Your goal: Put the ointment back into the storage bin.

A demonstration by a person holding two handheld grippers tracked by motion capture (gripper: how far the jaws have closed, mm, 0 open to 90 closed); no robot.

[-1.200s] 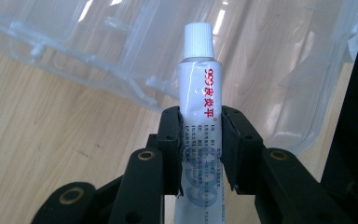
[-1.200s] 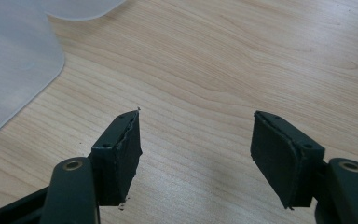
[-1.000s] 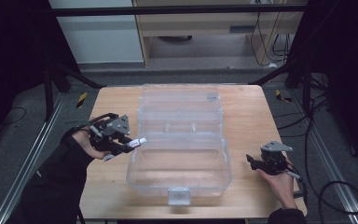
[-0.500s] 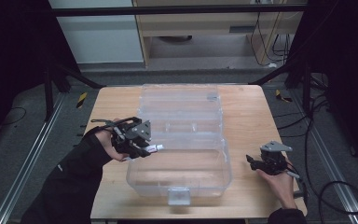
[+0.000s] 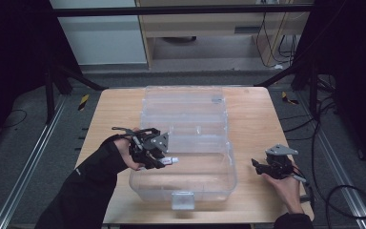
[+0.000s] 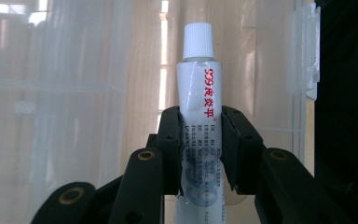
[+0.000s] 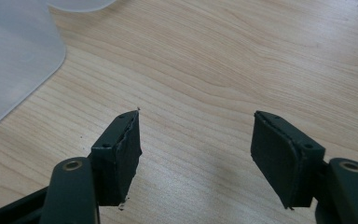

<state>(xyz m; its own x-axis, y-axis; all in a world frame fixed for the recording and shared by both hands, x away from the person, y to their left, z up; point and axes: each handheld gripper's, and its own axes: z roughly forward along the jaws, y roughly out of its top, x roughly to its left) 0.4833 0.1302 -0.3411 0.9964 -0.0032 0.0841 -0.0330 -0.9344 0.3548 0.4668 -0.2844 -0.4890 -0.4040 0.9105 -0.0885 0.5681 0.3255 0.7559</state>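
We now hold the tube (image 6: 200, 116) clamped in our left gripper (image 5: 164, 161) over the box (image 5: 228, 179), having carried it in; right gripper (image 7: 196, 154) gapes wide, empty.

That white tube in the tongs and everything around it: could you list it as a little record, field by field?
held thing: white tube, red print, white cap
holder: left tongs, shut on the tube
tube's place: over the left edge of the clear plastic box
box: lid open, lying on the wooden table
right tongs: open, nothing between them, over bare table right of the box
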